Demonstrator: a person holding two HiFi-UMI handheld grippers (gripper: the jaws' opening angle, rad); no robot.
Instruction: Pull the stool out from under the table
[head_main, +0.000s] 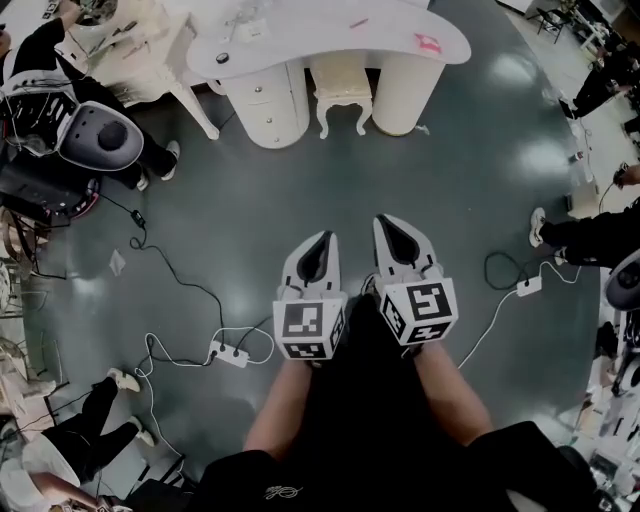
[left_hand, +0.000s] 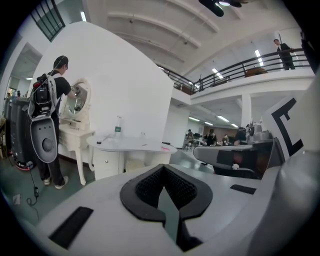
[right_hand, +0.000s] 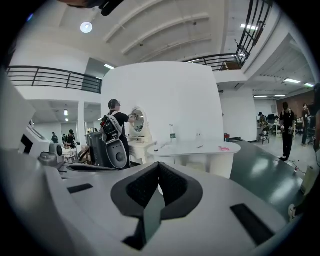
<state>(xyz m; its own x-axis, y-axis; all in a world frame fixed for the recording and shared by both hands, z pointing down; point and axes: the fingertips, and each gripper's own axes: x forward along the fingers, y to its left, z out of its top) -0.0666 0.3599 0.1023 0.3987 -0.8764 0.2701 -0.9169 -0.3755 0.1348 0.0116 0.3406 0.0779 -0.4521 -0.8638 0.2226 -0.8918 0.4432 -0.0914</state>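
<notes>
A cream stool (head_main: 341, 92) with curved legs is tucked under the white curved table (head_main: 330, 40), between its two round pedestals. Both grippers hang over the dark green floor, well short of the table and pointing toward it. My left gripper (head_main: 318, 240) is shut with nothing in it, and my right gripper (head_main: 393, 225) beside it is shut and empty too. In the left gripper view the table (left_hand: 132, 145) and stool (left_hand: 134, 163) lie ahead beyond the closed jaws (left_hand: 162, 170). The right gripper view shows its closed jaws (right_hand: 159, 167) with the table (right_hand: 195, 147) beyond them.
A person with a backpack rig (head_main: 90, 110) stands at a white dressing table (head_main: 130, 50) at the upper left. Power strips (head_main: 229, 353) (head_main: 528, 286) and cables trail across the floor. Another person (head_main: 70, 440) is at the lower left, and more people are at the right edge.
</notes>
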